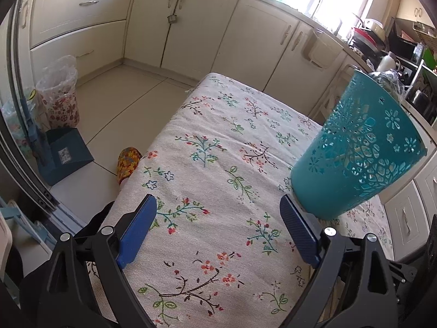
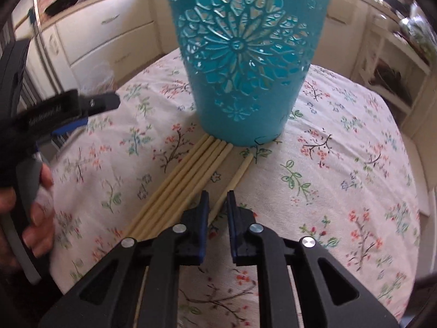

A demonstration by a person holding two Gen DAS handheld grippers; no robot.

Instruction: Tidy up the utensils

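One chopstick (image 2: 235,180) sits between right gripper (image 2: 218,199) fingers.

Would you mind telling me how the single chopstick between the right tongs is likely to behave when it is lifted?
The single chopstick looks thin, straight and wooden, so probably stiff and light. Being slim and rounded, it may roll on the tablecloth if nudged. The right tongs straddle it near one end, so it could pivot or droop once raised. The teal holder stands close ahead.

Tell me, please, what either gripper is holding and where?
The right gripper pinches one chopstick partway along its length; the left gripper is open and empty.
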